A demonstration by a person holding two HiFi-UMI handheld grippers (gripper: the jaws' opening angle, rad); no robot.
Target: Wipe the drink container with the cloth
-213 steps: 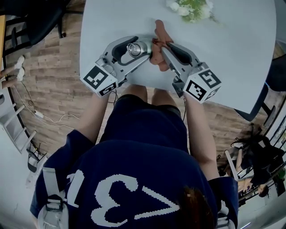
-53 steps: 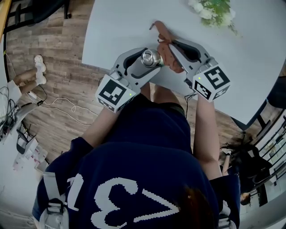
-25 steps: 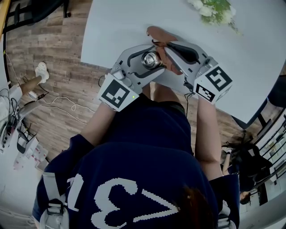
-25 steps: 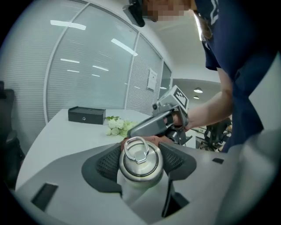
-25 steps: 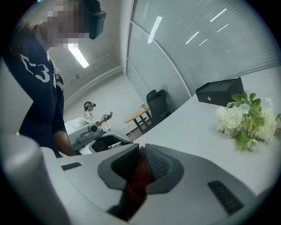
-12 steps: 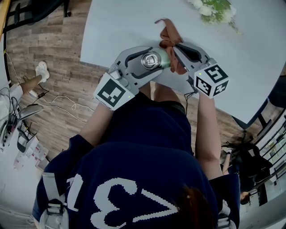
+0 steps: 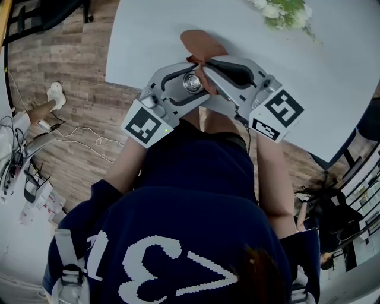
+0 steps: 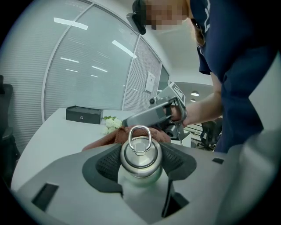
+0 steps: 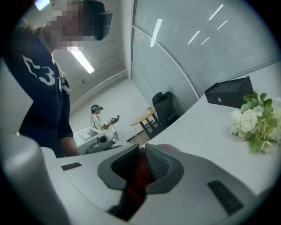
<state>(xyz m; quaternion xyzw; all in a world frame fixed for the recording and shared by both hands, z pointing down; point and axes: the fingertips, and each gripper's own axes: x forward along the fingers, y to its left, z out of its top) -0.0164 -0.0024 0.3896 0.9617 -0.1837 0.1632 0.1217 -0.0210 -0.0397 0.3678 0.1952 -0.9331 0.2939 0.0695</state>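
Note:
A steel drink bottle (image 7: 191,83) with a ring on its cap stands upright over the table's near edge, and my left gripper (image 7: 189,75) is shut on its body. From the left gripper view the bottle (image 8: 140,154) fills the space between the pads. My right gripper (image 7: 200,63) is shut on a brown cloth (image 7: 199,44). It lies across the bottle's far side, with the cloth bunched against the cap and hanging beyond it. The cloth (image 9: 138,175) shows as a dark red fold pinched between the right pads. Behind the bottle, the cloth (image 8: 109,138) and the right gripper (image 8: 148,117) are both visible.
The pale table (image 7: 332,77) carries a spray of white flowers (image 7: 280,12) at its far right and a black box (image 8: 85,114) farther back. Wood floor with cables and someone's shoe (image 7: 53,94) lies to the left. Another person (image 9: 97,119) stands far off.
The right gripper has swung left with the cloth, from the bottle's right side to across its top and far side. The left gripper and bottle have barely shifted.

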